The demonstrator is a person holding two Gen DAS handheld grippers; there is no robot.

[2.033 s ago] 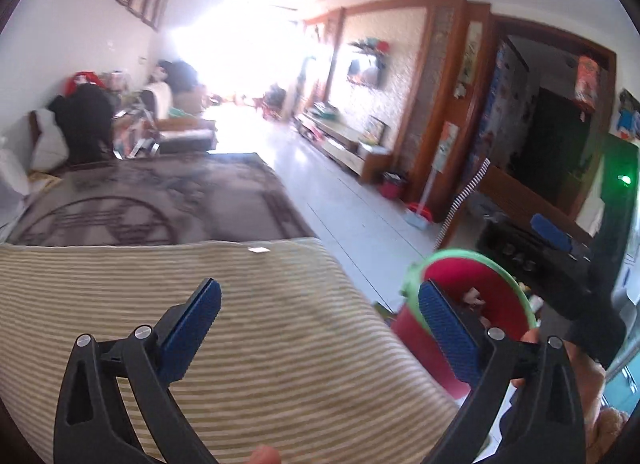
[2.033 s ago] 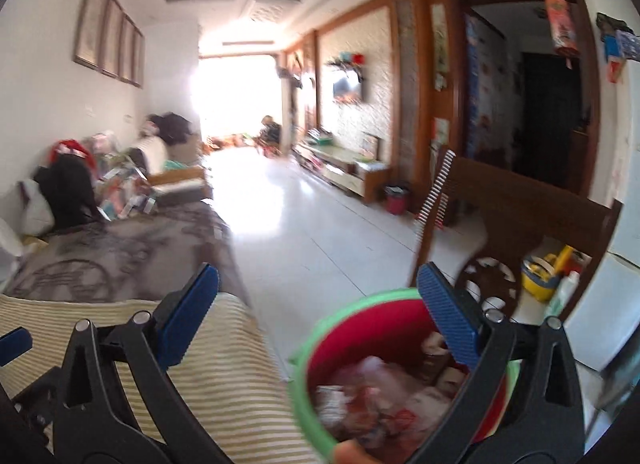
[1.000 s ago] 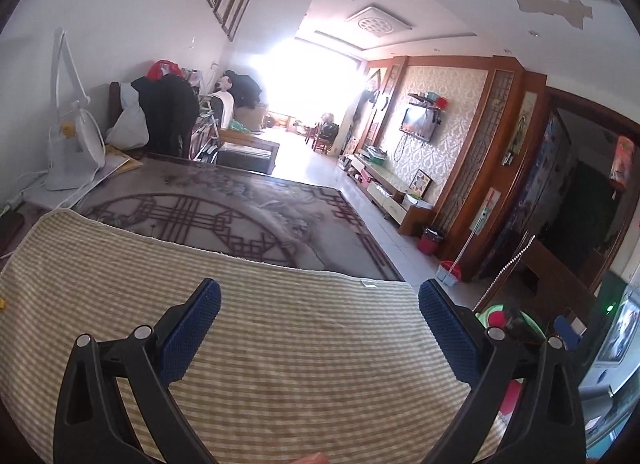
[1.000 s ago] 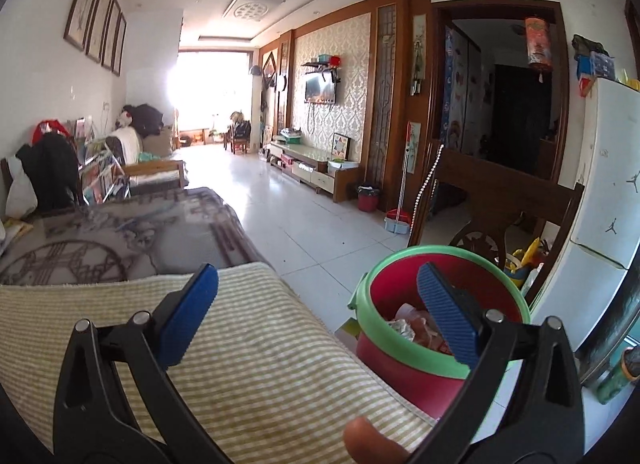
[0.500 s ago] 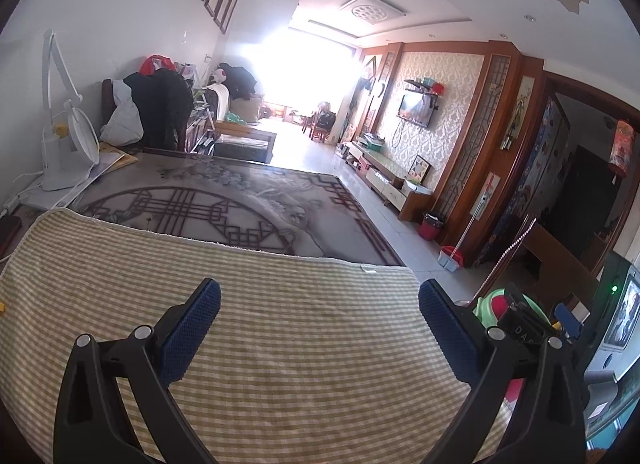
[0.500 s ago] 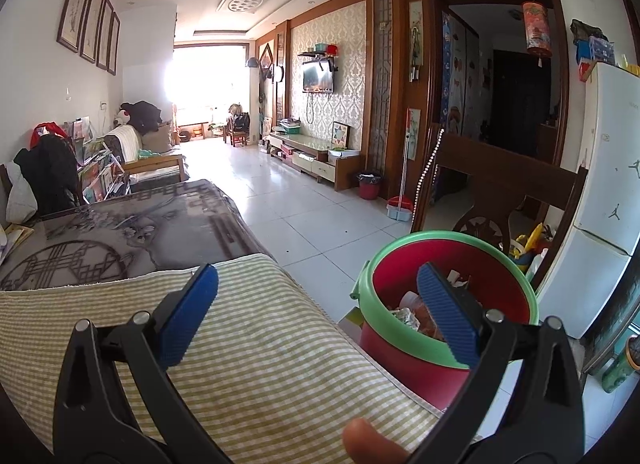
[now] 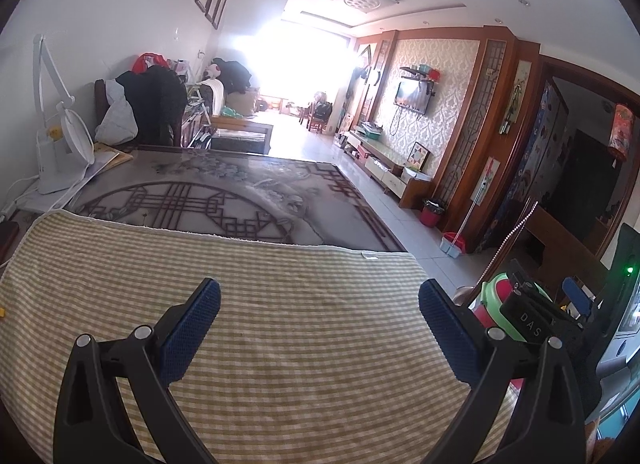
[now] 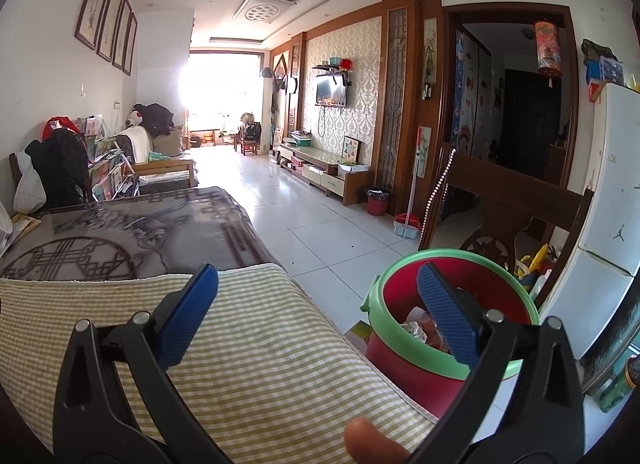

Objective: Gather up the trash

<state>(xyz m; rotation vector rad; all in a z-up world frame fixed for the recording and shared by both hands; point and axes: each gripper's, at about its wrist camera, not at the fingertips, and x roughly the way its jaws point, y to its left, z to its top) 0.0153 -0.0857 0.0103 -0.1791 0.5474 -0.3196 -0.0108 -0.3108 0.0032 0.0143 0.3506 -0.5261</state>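
Trash (image 8: 424, 328) fills red bucket (image 8: 404, 348) with green rim.

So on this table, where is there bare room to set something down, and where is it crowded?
The checked cloth is bare from its far hem to both open grippers, left and right. The glass tabletop beyond is clear in its middle. The far left corner is crowded by the white lamp and papers. The red bin holds trash.

Two grippers: left gripper (image 7: 320, 320), right gripper (image 8: 318, 304); one bucket (image 8: 404, 348); one checked cloth (image 7: 300, 304).
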